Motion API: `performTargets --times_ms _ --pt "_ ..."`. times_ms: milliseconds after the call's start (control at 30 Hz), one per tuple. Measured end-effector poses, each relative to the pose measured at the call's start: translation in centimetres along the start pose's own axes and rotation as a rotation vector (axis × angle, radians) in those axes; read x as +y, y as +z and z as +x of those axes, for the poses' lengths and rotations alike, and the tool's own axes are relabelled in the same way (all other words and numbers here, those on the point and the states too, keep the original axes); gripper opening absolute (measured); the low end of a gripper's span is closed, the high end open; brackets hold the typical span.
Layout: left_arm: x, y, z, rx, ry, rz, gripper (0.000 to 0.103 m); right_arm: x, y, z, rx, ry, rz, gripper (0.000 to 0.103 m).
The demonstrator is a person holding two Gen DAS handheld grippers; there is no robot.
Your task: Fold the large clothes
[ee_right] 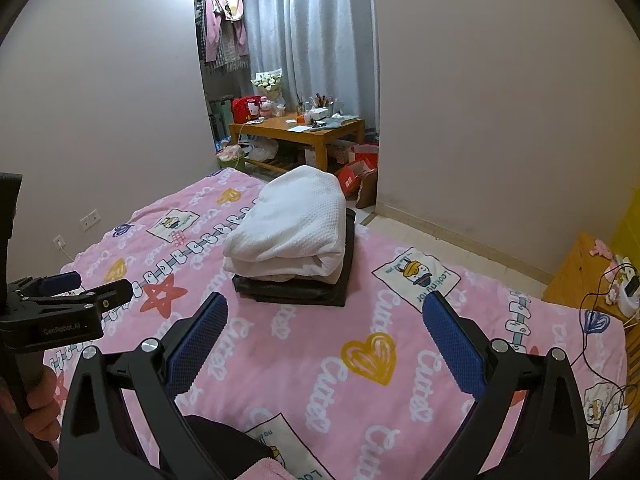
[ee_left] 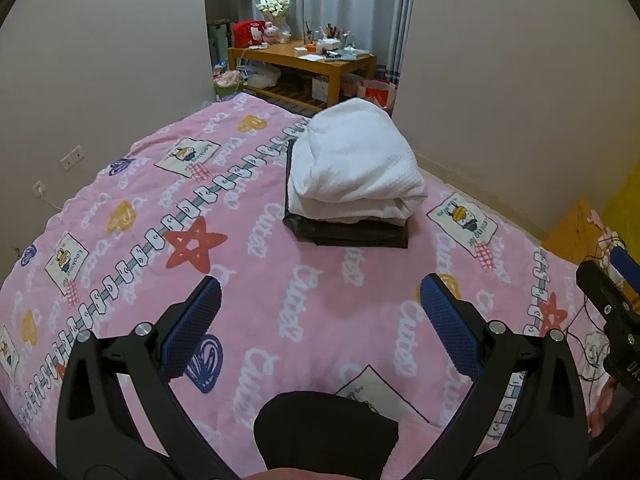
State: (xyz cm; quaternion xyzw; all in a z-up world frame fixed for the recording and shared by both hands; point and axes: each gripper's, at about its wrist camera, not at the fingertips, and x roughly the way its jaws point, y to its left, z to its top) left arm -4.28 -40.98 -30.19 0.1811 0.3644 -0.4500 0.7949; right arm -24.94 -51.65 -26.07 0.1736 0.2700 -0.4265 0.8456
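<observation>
A folded white waffle-knit garment [ee_left: 352, 164] [ee_right: 292, 228] lies on top of a folded black garment [ee_left: 352, 234] [ee_right: 296, 292] in the middle of the bed. My left gripper [ee_left: 320, 300] is open above the pink bedspread, short of the stack, with nothing between its blue pads. My right gripper [ee_right: 326, 316] is open too, just in front of the stack and empty. A dark garment [ee_left: 324, 428] [ee_right: 216, 440] sits at the near edge below both grippers. Each gripper shows at the side of the other's view: the right gripper [ee_left: 612, 300] and the left gripper [ee_right: 72, 292].
A pink patterned bedspread [ee_left: 280, 320] [ee_right: 360, 360] covers the bed. Beyond its far end stands a cluttered wooden table [ee_left: 300, 60] [ee_right: 296, 128] before grey curtains. A wooden nightstand [ee_right: 584, 272] with cables is at the right. Walls flank the bed on both sides.
</observation>
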Motion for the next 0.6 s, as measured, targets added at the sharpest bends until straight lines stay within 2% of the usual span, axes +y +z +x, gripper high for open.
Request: performTargets --times_ms 100,600 --pt "-0.43 0.01 -0.14 -0.008 0.029 0.022 0.097 0.02 0.03 0.14 0.002 -0.001 0.0 0.095" --pt "-0.43 0.28 0.32 0.03 -0.002 0.012 0.097 0.12 0.52 0.44 -0.008 0.011 -0.011 0.095"
